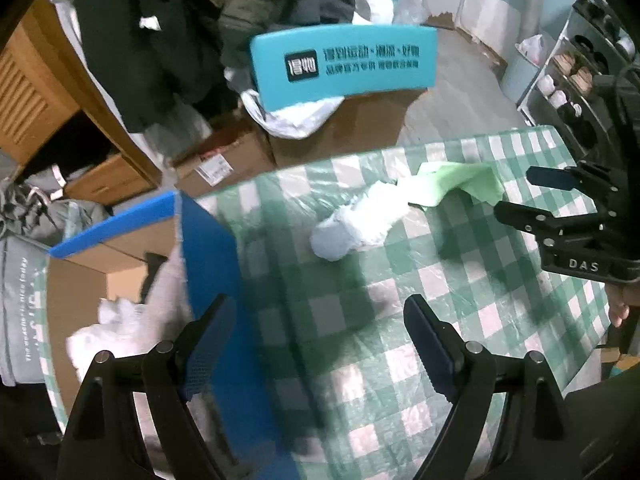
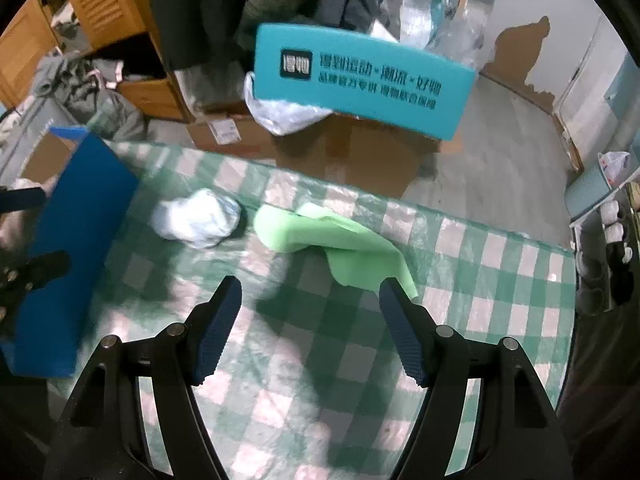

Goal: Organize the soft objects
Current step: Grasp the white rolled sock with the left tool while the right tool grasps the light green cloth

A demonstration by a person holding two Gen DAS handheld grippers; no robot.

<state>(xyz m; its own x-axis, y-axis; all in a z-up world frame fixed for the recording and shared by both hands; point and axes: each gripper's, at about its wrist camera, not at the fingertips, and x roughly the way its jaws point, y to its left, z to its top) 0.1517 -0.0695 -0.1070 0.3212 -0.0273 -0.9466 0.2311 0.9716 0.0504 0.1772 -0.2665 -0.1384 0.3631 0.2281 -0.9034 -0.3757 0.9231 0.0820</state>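
A crumpled white cloth (image 1: 360, 220) (image 2: 198, 218) and a light green cloth (image 1: 456, 184) (image 2: 336, 242) lie on the green checked table (image 1: 400, 340) (image 2: 320, 360). A blue-sided cardboard box (image 1: 132, 264) (image 2: 76, 248) at the table's left holds white soft items (image 1: 120, 320). My left gripper (image 1: 320, 344) is open and empty, over the box's right wall. My right gripper (image 2: 310, 328) is open and empty, just short of the green cloth; it shows from the side in the left wrist view (image 1: 520, 196).
A teal chair back (image 1: 344, 64) (image 2: 360, 80) stands beyond the table's far edge. Cardboard boxes (image 1: 340, 132) and a plastic bag (image 2: 280, 112) sit on the floor behind it. A shoe rack (image 1: 576, 80) is at the right, wooden drawers (image 2: 100, 12) at the left.
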